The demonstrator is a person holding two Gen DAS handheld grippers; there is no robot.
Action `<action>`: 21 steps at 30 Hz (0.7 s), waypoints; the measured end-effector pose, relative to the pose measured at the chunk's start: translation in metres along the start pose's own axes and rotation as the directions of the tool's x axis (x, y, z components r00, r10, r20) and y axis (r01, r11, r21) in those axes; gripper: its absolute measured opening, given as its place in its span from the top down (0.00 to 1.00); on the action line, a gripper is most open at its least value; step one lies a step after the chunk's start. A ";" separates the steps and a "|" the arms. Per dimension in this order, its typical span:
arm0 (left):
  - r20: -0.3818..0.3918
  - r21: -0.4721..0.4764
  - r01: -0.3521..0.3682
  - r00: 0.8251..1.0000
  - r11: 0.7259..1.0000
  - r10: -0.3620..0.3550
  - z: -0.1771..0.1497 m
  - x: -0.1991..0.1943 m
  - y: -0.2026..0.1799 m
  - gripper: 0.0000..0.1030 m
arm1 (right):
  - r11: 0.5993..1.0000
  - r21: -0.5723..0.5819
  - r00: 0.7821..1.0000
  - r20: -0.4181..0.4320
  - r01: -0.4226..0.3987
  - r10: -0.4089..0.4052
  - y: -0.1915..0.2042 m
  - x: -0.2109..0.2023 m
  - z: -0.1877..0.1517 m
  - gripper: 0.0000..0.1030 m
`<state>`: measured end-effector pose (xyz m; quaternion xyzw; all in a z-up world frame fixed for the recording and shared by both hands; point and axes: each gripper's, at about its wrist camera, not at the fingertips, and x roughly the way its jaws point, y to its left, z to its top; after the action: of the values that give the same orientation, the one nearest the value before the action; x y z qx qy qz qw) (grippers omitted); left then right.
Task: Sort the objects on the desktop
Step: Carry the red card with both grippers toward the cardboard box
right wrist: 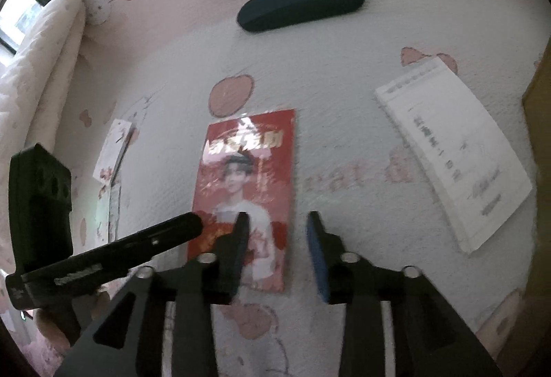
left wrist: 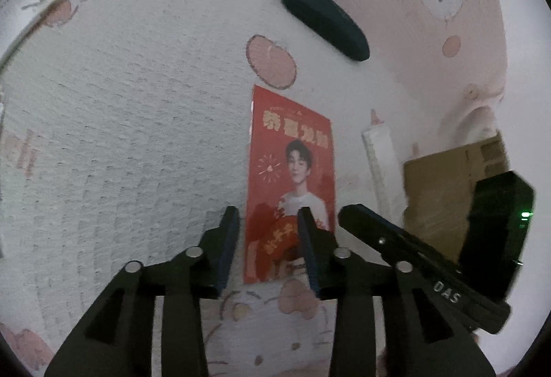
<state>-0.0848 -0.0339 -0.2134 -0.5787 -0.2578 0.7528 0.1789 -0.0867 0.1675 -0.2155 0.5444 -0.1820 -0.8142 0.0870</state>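
Both our jaws stand partly open and hold nothing: the left gripper and right gripper hover over the near end of the red packet, which lies flat on the patterned cloth, apparently a bed cover rather than a desk. Beyond it lies one dark glasses case, to the right one white notepad, to the left one small card. Nothing looks sorted yet; we judge all four remain
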 end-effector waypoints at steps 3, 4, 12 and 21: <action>0.002 -0.009 0.020 1.000 1.000 -0.020 0.008 0.003 0.003 0.56 | 0.999 0.028 1.000 -0.003 -0.020 0.020 -0.006 0.004 0.008 0.63; 0.005 -0.007 0.020 1.000 1.000 -0.020 0.011 0.004 0.003 0.56 | 0.999 0.039 0.999 -0.012 -0.031 0.031 -0.008 0.008 0.011 0.63; 0.005 -0.036 0.036 0.999 0.999 -0.035 0.039 0.018 0.004 0.59 | 0.989 0.085 0.992 -0.003 -0.123 0.124 -0.016 0.022 0.030 0.63; -0.024 0.032 -0.033 0.999 0.999 0.033 0.039 0.023 -0.003 0.80 | 0.983 0.130 0.991 -0.019 -0.126 0.130 -0.013 0.022 0.029 0.66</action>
<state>-0.1290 -0.0251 -0.2218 -0.5890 -0.2343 0.7525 0.1786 -0.1215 0.1781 -0.2298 0.5471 -0.2676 -0.7860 0.1062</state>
